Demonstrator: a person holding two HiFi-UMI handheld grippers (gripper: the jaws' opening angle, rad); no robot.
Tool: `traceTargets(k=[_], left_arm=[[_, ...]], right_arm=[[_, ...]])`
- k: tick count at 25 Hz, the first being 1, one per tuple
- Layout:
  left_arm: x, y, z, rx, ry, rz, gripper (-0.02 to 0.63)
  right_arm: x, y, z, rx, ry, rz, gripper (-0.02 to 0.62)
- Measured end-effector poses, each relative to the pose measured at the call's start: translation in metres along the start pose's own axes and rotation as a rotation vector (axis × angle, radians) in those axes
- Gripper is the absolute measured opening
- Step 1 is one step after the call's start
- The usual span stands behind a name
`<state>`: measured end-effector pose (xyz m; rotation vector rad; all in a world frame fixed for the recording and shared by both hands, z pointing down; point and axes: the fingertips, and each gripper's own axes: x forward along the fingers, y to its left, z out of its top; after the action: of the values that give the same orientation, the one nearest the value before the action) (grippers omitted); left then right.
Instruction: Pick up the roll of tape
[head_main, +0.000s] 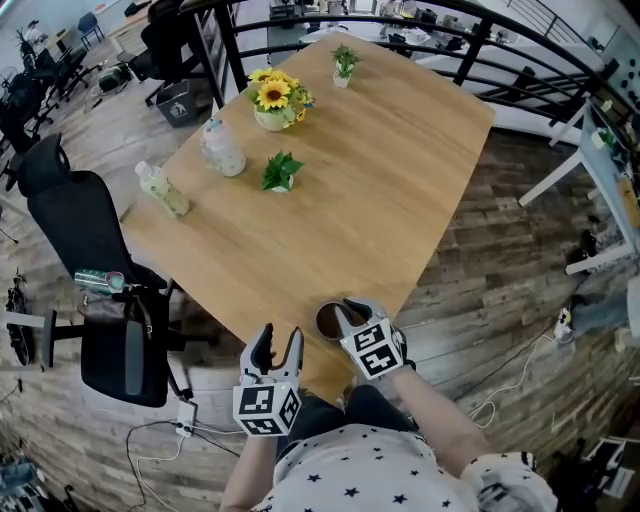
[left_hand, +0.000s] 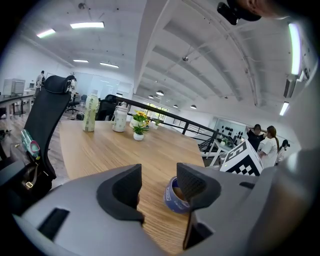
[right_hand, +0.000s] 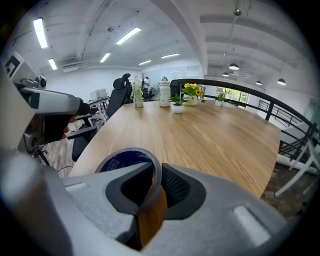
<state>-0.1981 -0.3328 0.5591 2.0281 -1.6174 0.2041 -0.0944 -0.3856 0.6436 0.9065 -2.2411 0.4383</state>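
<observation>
The roll of tape (head_main: 328, 322), blue-printed with a brown core, lies flat at the near corner of the wooden table (head_main: 360, 190). My right gripper (head_main: 345, 310) reaches down onto it; in the right gripper view the two pads pinch the roll's near wall (right_hand: 150, 170), one jaw inside the ring and one outside, so my right gripper (right_hand: 156, 182) is shut on it. My left gripper (head_main: 278, 345) hovers just off the table's near edge, to the left of the roll, open with nothing between its jaws. In the left gripper view the tape (left_hand: 174, 197) shows beyond my left gripper (left_hand: 157, 182).
Farther up the table stand a sunflower pot (head_main: 275, 100), two bottles (head_main: 222, 148) (head_main: 163, 189) and two small potted plants (head_main: 281, 172) (head_main: 344, 64). A black office chair (head_main: 85, 260) stands left of the table. A railing (head_main: 500, 40) runs behind it.
</observation>
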Motion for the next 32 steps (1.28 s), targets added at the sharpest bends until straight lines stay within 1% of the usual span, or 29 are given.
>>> traceTargets(k=[4, 7, 12, 20, 25, 32], left_arm=[[-0.002, 0.001, 0.000, 0.000, -0.007, -0.004, 0.202], [-0.002, 0.000, 0.000, 0.001, -0.013, -0.005, 0.202], [-0.009, -0.002, 0.001, 0.000, -0.024, -0.002, 0.202], [-0.032, -0.013, 0.001, -0.001, -0.053, 0.008, 0.202], [-0.051, -0.027, -0.003, 0.001, -0.068, 0.006, 0.202], [-0.080, -0.047, -0.013, 0.000, -0.094, 0.009, 0.202]], right_arm=[[0.001, 0.000, -0.002, 0.000, -0.001, 0.001, 0.063], [-0.001, -0.002, -0.001, 0.019, -0.005, -0.009, 0.061], [-0.010, -0.004, 0.002, 0.013, -0.045, -0.037, 0.060], [-0.045, 0.005, 0.014, 0.041, -0.123, -0.049, 0.060], [-0.076, 0.016, 0.021, 0.046, -0.177, -0.052, 0.060], [-0.114, 0.034, 0.017, 0.040, -0.229, -0.048, 0.060]])
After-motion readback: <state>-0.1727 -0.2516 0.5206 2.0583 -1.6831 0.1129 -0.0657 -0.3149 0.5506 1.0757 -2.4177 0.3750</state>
